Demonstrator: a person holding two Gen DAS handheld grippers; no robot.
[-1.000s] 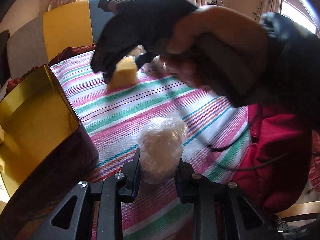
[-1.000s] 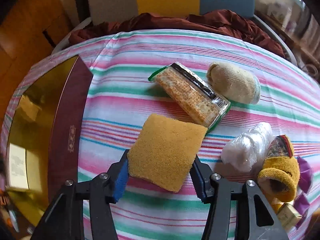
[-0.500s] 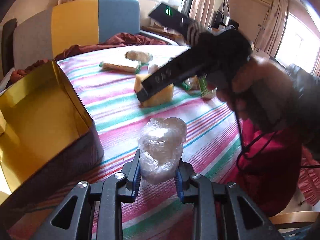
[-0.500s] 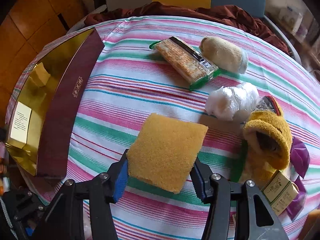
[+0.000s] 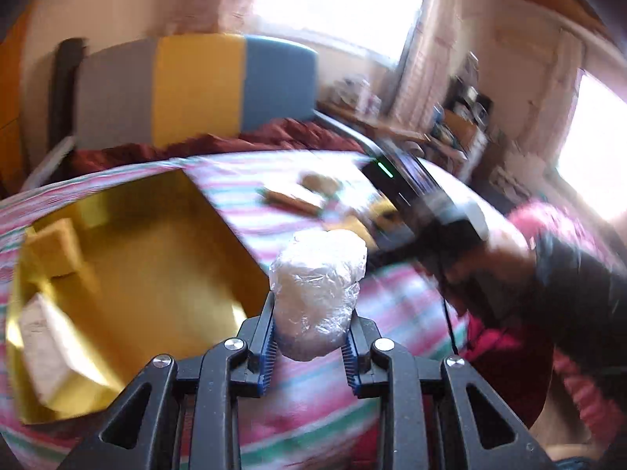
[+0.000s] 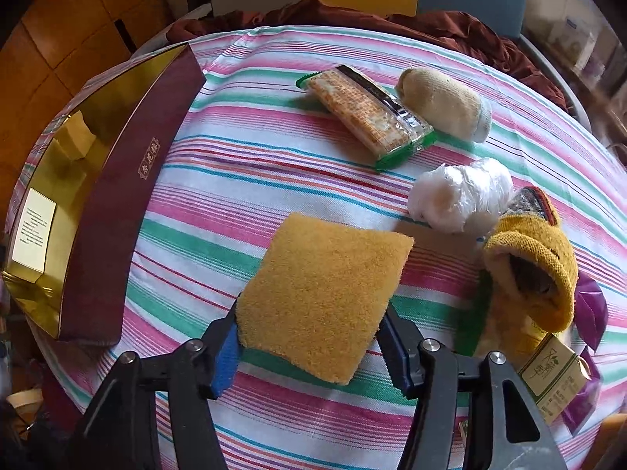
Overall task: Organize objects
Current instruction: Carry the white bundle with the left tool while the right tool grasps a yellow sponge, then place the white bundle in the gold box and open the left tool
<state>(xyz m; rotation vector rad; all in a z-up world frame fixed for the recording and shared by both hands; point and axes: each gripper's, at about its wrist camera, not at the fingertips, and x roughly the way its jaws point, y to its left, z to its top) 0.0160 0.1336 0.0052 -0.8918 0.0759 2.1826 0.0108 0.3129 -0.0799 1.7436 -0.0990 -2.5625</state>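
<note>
From the left wrist, we see our left hand-held gripper (image 5: 311,338) clenched on a plastic-wrapped bundle (image 5: 319,291), raised beside the gold box (image 5: 129,274).

From the right wrist, our right hand-held gripper (image 6: 309,346), jaws just loosening, straddles the yellow sponge (image 6: 323,293) on the striped counter (image 6: 243,164).

We see blown-out daylight from the bright windows (image 5: 333,0) and heavy motion blur in the left view; the right view stays sharp, edges bowed.

Glossy gold-lined box (image 6: 58,180); rough sponge (image 6: 325,297); striped cloth (image 6: 243,180).
</note>
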